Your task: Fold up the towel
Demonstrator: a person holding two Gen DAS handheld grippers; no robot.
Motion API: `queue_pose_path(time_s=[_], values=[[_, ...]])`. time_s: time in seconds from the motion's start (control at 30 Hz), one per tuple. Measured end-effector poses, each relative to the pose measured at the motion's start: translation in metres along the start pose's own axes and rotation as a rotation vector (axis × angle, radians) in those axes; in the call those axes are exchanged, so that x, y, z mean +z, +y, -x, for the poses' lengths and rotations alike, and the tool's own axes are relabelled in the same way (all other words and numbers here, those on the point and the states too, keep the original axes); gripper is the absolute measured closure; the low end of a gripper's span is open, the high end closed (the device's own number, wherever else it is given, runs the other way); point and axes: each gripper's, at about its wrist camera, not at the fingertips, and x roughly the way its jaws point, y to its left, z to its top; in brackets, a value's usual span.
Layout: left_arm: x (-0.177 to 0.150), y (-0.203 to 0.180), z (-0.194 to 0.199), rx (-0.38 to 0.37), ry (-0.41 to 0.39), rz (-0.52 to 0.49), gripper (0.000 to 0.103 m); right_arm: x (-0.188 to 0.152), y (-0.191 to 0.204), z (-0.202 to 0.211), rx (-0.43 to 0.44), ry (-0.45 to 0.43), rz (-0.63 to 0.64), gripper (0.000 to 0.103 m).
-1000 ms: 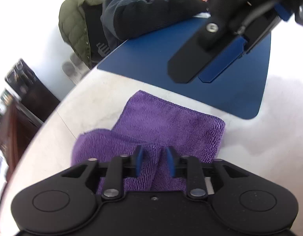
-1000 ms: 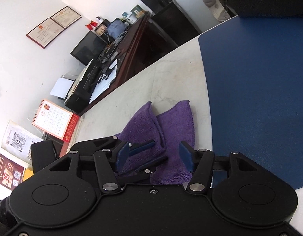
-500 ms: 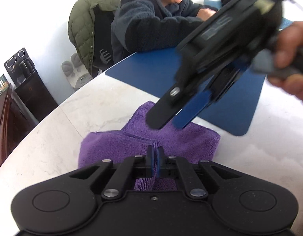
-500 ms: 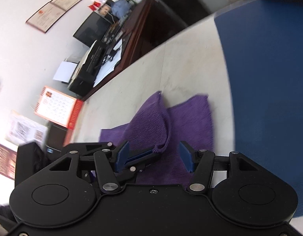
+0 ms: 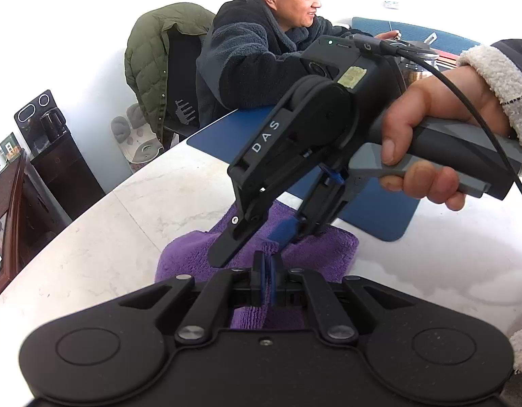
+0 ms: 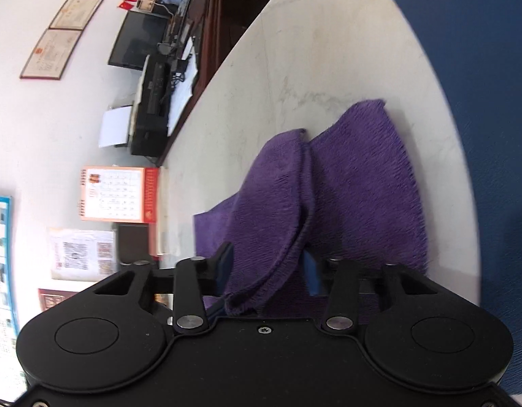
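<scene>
Purple towel [image 5: 315, 251] on marble counter [image 5: 125, 237]: left gripper [image 5: 268, 279] jaws pinching near edge, right gripper [image 6: 269, 269] jaws closing around a raised fold, seemingly mid-fold; next, carry over.

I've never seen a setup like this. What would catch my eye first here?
The purple towel on the pale table, bunched up between two black handheld grippers. The left gripper is pinched shut on a fold at the bottom of its view; the right gripper is closing around a raised edge. Behind sits a person in a dark fleece.
</scene>
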Motion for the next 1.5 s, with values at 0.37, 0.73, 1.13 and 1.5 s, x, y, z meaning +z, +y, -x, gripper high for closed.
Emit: queue_pose_path(time_s=[0.37, 0.73, 1.13, 1.5], values=[[-0.006, -0.019, -0.001, 0.109, 0.008, -0.083, 0.087, -0.016, -0.009, 0.003, 0.058, -0.054, -0.086, 0.096], [-0.012, -0.024, -0.003, 0.196, 0.007, -0.051, 0.087, -0.021, -0.018, 0.001, 0.172, -0.103, -0.247, 0.096], [-0.020, -0.041, -0.011, 0.299, -0.007, -0.075, 0.086, -0.026, -0.017, -0.008, 0.227, -0.124, -0.332, 0.096], [-0.023, -0.051, -0.013, 0.365, -0.040, -0.088, 0.085, -0.027, -0.024, -0.013, 0.270, -0.157, -0.427, 0.096]])
